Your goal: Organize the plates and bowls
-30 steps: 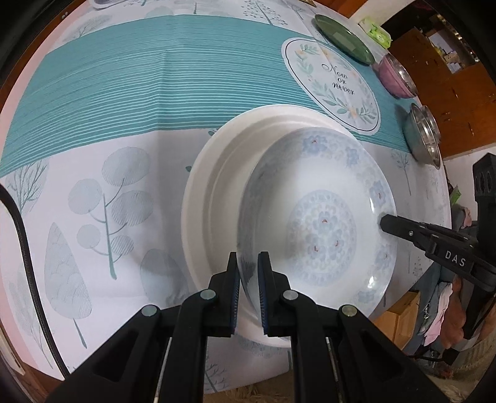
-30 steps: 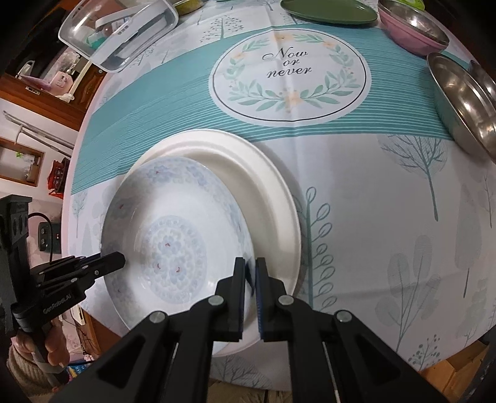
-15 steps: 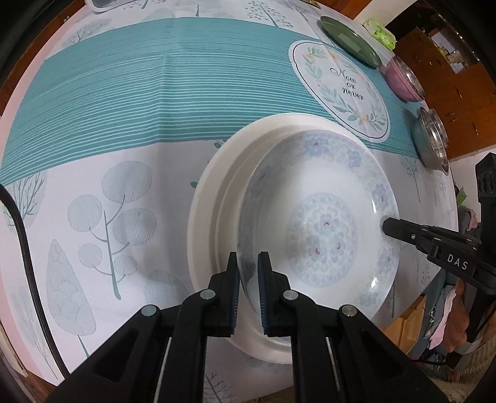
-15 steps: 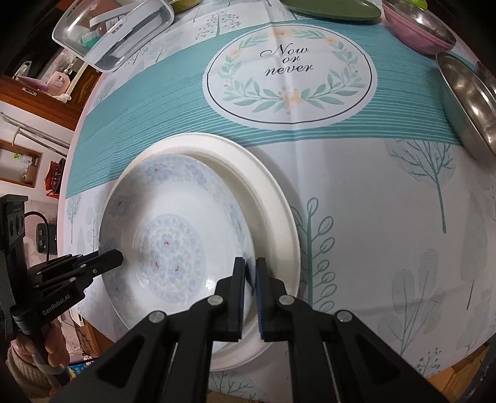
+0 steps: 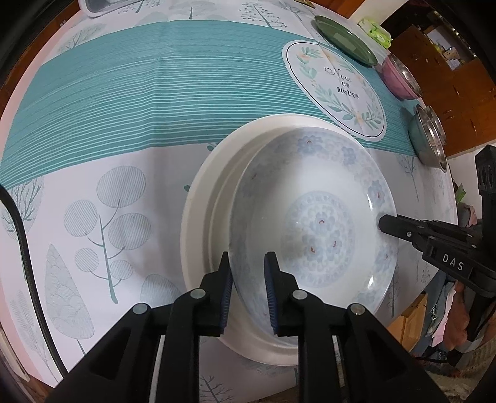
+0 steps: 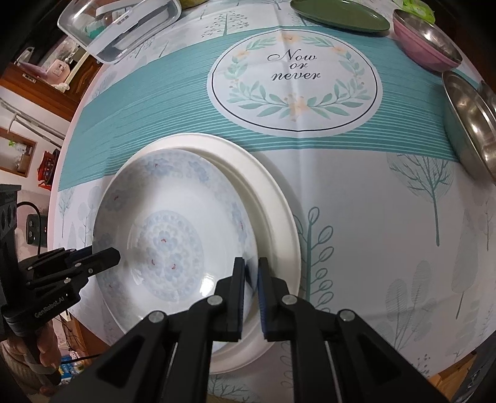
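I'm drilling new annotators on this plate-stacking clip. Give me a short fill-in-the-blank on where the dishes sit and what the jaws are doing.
1. The floral plate sits on top of a plain ____ plate.
2. The left gripper has just been opening its jaws, with the floral plate's ____ between them.
3. The green plate lies beside a ____ bowl.
4. The printed circle on the tablecloth reads "Now or ____".

Missing words: white; rim; pink; never

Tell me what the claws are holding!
The rim of the flowered plate sits inside both claws. Both have just been opening: the left claw is off it; the right claw seems to pinch it.
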A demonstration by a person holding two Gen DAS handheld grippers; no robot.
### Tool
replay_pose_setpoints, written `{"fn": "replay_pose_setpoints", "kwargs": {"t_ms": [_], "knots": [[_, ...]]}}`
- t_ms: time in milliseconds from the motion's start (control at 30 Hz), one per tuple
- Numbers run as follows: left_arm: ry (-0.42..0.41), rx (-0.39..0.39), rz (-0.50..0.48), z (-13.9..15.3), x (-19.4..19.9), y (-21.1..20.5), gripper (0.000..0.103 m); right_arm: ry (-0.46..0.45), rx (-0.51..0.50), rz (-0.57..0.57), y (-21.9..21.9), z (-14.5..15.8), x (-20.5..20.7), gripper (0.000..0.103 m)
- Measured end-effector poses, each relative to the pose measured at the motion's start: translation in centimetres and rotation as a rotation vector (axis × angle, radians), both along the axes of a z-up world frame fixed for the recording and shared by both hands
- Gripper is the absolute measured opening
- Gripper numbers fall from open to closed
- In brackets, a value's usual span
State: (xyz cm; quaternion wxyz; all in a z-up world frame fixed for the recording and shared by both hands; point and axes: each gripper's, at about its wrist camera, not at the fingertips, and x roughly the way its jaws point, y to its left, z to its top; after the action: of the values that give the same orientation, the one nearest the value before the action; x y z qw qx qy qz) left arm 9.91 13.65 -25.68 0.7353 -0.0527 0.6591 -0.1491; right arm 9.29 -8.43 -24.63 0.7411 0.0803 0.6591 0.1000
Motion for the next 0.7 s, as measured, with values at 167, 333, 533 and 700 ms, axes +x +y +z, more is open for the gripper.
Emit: {"fn": "replay_pose_setpoints", "kwargs": {"t_ms": [167, 333, 533, 700], "knots": [[-0.018, 0.014, -0.010, 0.14, -0.32, -0.19, 0.017, -0.003, -0.008, 0.009, 0.28, 0.03, 0.04, 0.010], [-0.030, 0.036, -0.022, 0.39, -0.62, -0.36, 0.017, -0.008, -0.025, 0.020, 0.58, 0.08, 0.01, 0.010], [-0.044, 0.053, -0.037, 0.62, -0.88, -0.37, 0.017, -0.004, -0.034, 0.025, 0.73, 0.09, -0.01, 0.009], [-0.047, 0.057, -0.042, 0.75, -0.94, -0.21, 0.017, -0.003, -0.034, 0.025, 0.80, 0.06, -0.05, 0.009]]}}
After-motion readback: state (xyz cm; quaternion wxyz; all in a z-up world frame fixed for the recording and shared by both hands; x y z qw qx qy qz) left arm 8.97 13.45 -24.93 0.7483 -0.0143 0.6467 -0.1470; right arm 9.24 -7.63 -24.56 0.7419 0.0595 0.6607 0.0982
